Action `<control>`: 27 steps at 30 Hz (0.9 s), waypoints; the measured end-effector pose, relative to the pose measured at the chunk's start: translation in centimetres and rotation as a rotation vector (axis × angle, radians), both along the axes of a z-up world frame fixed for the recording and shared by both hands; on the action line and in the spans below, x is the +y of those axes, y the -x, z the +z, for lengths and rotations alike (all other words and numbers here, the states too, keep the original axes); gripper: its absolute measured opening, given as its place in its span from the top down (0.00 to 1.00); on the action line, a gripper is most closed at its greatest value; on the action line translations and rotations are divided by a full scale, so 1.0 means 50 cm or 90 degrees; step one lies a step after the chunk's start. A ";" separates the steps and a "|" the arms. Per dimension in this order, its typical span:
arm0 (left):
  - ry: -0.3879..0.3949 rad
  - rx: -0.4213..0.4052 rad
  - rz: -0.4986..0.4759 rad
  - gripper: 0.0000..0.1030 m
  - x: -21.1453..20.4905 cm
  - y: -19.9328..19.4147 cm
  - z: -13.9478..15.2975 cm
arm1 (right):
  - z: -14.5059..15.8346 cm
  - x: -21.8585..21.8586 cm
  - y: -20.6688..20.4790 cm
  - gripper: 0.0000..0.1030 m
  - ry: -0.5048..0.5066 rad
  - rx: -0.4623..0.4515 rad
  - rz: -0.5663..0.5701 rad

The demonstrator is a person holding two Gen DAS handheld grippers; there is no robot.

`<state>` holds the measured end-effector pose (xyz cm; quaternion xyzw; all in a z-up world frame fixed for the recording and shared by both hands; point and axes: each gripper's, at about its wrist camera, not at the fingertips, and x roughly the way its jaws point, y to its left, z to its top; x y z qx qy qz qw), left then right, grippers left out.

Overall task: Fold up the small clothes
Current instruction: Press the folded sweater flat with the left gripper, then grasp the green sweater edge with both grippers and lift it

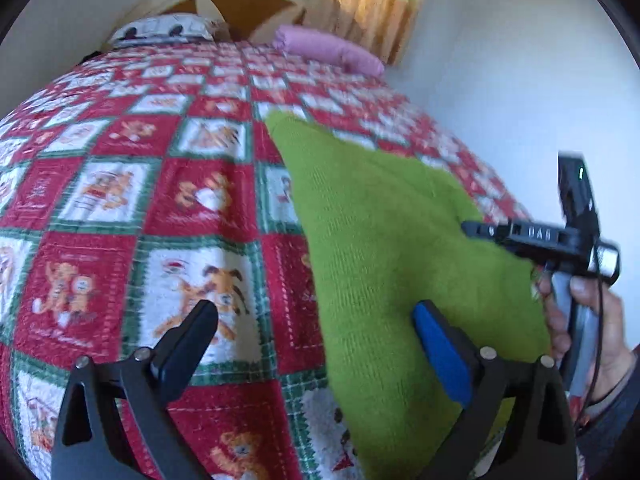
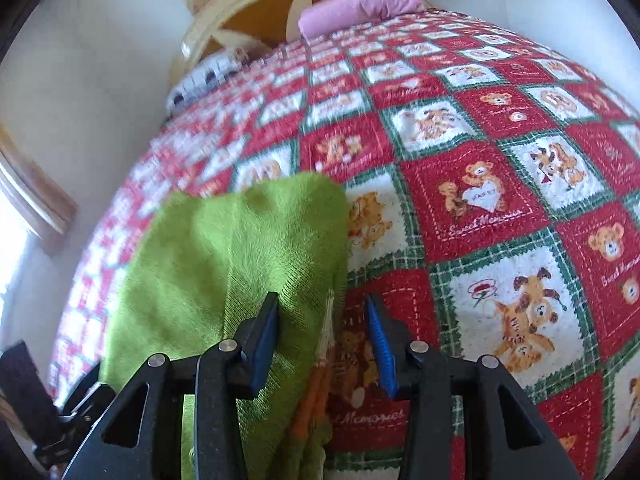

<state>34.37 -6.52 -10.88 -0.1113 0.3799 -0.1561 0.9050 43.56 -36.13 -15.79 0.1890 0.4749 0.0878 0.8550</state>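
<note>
Green knit garment (image 1: 384, 248) lies on the bed quilt (image 1: 120, 200). My left tongs (image 1: 316, 344) stand wide, one finger over its edge. My right tongs (image 2: 324, 340) stand open astride its near edge, gripping nothing.

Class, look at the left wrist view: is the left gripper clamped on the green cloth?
No, the left gripper is wide open, with the green cloth lying loose on the quilt.

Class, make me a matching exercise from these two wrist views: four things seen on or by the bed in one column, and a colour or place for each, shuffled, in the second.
Things:
1. Knitted garment
2. Rolled soft pillow
3. Teddy-bear patchwork quilt
4. Arched wooden headboard

Descriptions:
A. pink, at the far end of the bed
B. red, white and green squares
C. lime green, spread on the quilt
D. cream frame, behind the pillows

Pairs: 1-C, 2-A, 3-B, 4-D
</note>
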 end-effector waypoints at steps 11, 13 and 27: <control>0.006 0.008 -0.042 0.19 -0.045 -0.006 0.002 | -0.033 -0.001 -0.038 0.56 -0.069 0.018 0.022; 0.021 0.016 -0.055 0.29 -0.049 -0.013 -0.006 | -0.038 -0.002 -0.038 0.60 -0.082 0.014 0.031; 0.054 0.027 -0.093 0.44 -0.059 -0.013 -0.021 | -0.048 0.018 -0.024 0.69 -0.081 -0.029 0.079</control>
